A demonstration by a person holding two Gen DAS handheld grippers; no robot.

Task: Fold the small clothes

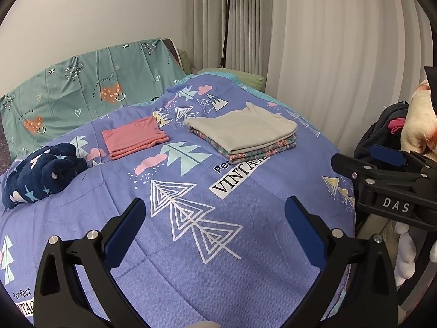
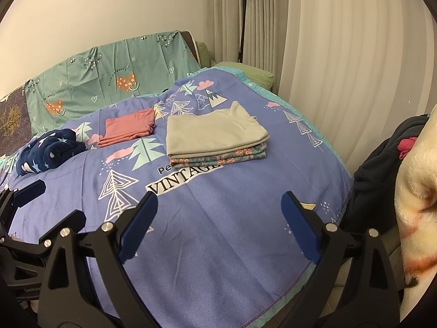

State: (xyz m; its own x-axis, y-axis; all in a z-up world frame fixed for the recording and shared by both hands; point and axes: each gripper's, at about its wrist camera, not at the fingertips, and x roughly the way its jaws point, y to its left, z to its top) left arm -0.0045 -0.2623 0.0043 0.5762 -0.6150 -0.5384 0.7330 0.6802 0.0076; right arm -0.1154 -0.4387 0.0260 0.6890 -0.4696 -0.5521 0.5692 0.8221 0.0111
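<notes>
A folded beige garment [image 1: 243, 128] [image 2: 213, 134] lies on top of a folded floral one [image 1: 262, 150] [image 2: 218, 160] on the purple bedspread [image 1: 218, 191] [image 2: 218, 218]. A folded pink garment [image 1: 133, 138] [image 2: 128, 127] lies to their left. A crumpled navy star-print garment [image 1: 41, 175] [image 2: 49, 154] lies further left. My left gripper [image 1: 215, 229] is open and empty above the bedspread's near part. My right gripper [image 2: 218, 227] is open and empty too, and shows at the right edge of the left wrist view [image 1: 382, 169].
A teal patterned sheet [image 1: 82, 90] covers the headboard at the back. A black floor lamp [image 1: 226, 22] and grey curtains [image 1: 327, 54] stand behind the bed. A dark pile of clothes [image 2: 382, 164] and a cream fleece blanket [image 2: 418, 191] lie off the bed's right edge.
</notes>
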